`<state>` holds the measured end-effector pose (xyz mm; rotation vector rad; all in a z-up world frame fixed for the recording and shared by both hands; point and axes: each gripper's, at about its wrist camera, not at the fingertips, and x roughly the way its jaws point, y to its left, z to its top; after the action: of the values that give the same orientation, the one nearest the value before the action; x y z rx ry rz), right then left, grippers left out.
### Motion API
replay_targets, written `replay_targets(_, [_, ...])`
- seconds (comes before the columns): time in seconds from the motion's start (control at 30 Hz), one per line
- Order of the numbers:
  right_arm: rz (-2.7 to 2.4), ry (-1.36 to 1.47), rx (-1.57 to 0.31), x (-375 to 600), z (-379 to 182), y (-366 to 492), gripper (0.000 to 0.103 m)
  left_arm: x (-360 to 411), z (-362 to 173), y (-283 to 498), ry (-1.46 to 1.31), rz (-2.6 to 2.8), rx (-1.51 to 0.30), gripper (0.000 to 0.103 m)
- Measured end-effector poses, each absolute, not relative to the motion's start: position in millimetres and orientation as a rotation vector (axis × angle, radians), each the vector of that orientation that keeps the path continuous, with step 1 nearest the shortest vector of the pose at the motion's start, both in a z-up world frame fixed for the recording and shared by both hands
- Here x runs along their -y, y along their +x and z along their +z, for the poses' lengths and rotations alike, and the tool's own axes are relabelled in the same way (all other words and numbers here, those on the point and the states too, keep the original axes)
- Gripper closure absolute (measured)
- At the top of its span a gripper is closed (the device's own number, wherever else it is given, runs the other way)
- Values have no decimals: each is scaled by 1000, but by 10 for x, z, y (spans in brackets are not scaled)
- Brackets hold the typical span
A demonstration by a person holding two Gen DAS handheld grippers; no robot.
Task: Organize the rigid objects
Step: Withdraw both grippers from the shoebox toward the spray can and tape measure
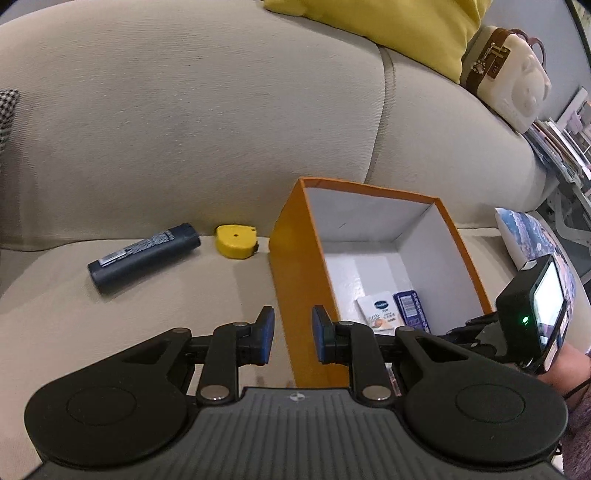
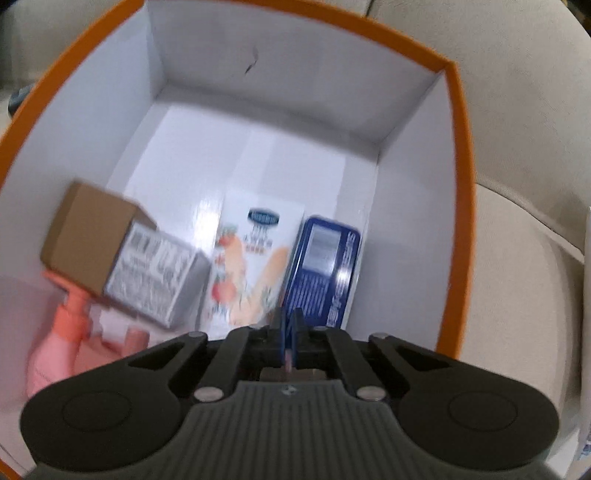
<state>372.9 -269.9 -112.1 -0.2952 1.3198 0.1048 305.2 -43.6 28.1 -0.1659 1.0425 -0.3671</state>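
Observation:
An orange box (image 1: 295,266) with a white inside stands on the beige sofa seat. To its left lie a dark blue cylinder (image 1: 144,258) and a yellow tape measure (image 1: 236,240). My left gripper (image 1: 293,339) hovers open over the box's near left wall, with nothing between its fingers. My right gripper (image 2: 290,325) is shut and empty above the inside of the orange box (image 2: 458,184). Below it lie a white packet (image 2: 255,258), a blue tin (image 2: 325,266), a tilted brown carton (image 2: 122,254) and a pink pump bottle (image 2: 70,325). The carton is blurred.
A yellow cushion (image 1: 388,29) and a cream bag (image 1: 509,74) sit on the sofa back. Stacked magazines (image 1: 565,147) are at the far right, with a blue printed cushion (image 1: 532,236) beside the box. The right hand's device (image 1: 532,314) shows at the box's right rim.

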Motion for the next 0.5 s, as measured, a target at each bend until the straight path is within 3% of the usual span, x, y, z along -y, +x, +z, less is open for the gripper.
replay_targets(0.5, [81,-180,-1186,2531,-517,3290,99,185,470,2560,-67,-329,-951,79])
